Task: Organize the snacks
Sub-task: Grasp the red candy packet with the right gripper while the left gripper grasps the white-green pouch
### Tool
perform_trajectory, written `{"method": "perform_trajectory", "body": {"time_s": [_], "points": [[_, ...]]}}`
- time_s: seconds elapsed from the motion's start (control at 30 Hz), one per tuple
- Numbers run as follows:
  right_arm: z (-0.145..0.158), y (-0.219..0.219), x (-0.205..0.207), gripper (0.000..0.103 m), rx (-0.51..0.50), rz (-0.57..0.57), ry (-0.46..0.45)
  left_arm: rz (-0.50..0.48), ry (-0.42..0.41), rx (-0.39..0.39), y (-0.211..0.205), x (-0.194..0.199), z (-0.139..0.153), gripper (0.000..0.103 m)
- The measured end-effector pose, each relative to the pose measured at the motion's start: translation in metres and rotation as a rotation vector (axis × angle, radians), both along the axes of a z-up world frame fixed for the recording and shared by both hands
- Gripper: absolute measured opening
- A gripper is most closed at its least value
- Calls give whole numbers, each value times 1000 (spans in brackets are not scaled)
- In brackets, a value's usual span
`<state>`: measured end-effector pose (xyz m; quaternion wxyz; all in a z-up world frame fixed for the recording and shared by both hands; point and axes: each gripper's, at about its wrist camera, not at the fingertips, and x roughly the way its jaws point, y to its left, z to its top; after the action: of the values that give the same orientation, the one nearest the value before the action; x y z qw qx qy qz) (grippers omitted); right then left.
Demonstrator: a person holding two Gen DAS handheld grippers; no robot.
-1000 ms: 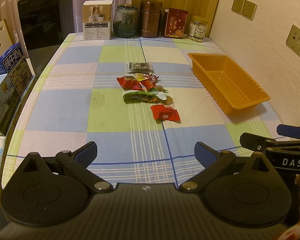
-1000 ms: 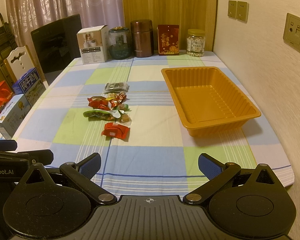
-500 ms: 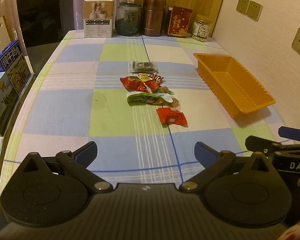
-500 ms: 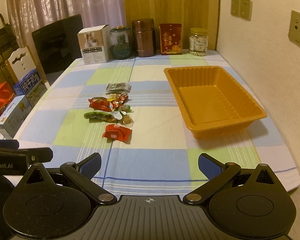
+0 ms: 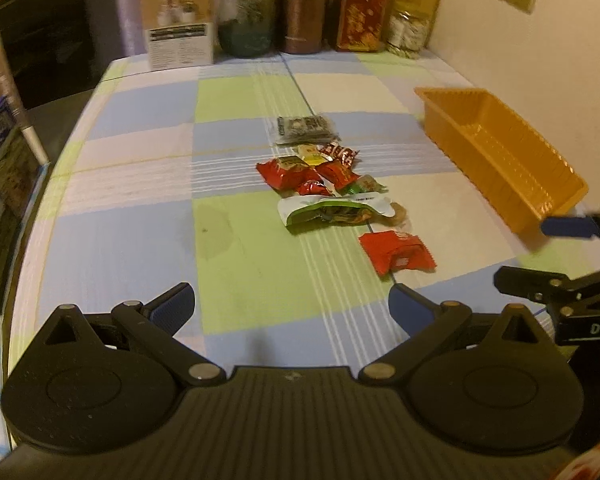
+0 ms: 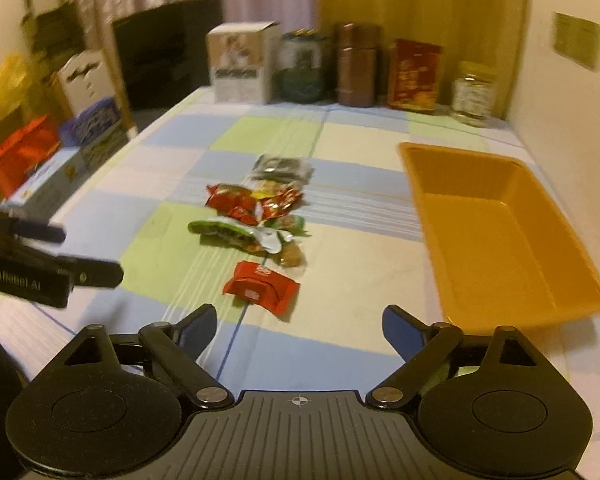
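Note:
A row of snack packets lies mid-table on the checked cloth. Nearest is a red packet (image 5: 398,253) (image 6: 262,285), then a green-and-white pouch (image 5: 332,210) (image 6: 236,234), several small red wrappers (image 5: 300,170) (image 6: 244,200) and a dark packet (image 5: 306,130) (image 6: 282,168) at the far end. An empty orange tray (image 5: 540,196) (image 6: 428,200) sits to their right. My left gripper (image 5: 292,310) is open, short of the red packet. My right gripper (image 6: 300,326) hovers just before that packet, jaws closing, nothing between them.
Along the far edge stand a white box (image 5: 178,20), a glass jar (image 5: 246,18), a brown canister (image 5: 302,10), a red box (image 5: 362,18) and a small jar (image 5: 410,34). Cartons (image 6: 60,160) sit off the left edge. The wall runs along the right.
Both grippers have moved forward and down toward the snacks, which now look larger. The right gripper's jaws have narrowed slightly. The snacks and tray have not moved.

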<state>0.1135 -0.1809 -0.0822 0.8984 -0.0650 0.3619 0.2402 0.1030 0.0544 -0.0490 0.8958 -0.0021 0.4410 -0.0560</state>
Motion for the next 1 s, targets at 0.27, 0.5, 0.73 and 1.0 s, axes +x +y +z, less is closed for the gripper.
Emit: {"method": "perform_trajectory", "body": {"time_s": [0.27,0.5,0.73,1.0], "points": [[-29,23,44,78,-101,263,-6,-249,33,71,-3,43,-23,94],[-52,44,75,66,-173,427,-6,-365,52,130,-6,64,-40,88],[-71,61,88,50,-230,507,33,-416,51,145,-4,74,-46,87],[-71,60,80,36,-178,465,60,-493,29,173,-12,82,-48,85]]}}
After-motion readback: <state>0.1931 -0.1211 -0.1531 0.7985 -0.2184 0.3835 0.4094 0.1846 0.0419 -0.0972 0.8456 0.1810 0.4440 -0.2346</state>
